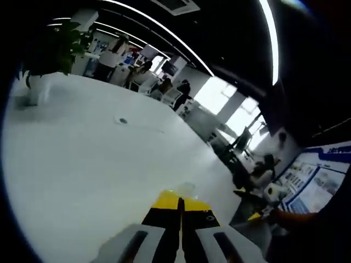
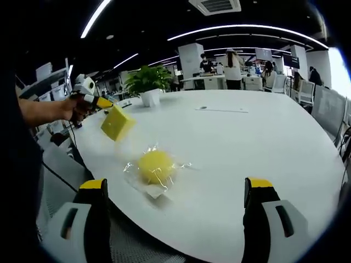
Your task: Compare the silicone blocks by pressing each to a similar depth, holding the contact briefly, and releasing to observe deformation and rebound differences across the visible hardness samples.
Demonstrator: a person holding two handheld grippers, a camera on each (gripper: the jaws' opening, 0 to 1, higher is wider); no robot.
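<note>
On the table [image 2: 263, 142], right claw [image 2: 175, 192] gapes before wrapped ball [image 2: 155, 166]; left claw [image 1: 180, 204] apparently pinches yellow block [image 2: 117, 123].

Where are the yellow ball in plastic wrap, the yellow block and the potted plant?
yellow ball [image 2: 155, 166], right gripper view, middle of its rounded face.
yellow block [image 2: 117, 123], right gripper view, centre of its flat side.
potted plant [image 2: 149, 98], right gripper view, its white pot.

The right hand-held gripper [image 2: 178, 205] has two black jaws with yellow tips on pale grey mounts with dark slots. The left hand-held gripper [image 1: 180, 211] looks alike: black jaws, yellow tips, a small screw, grey slotted mounts.
</note>
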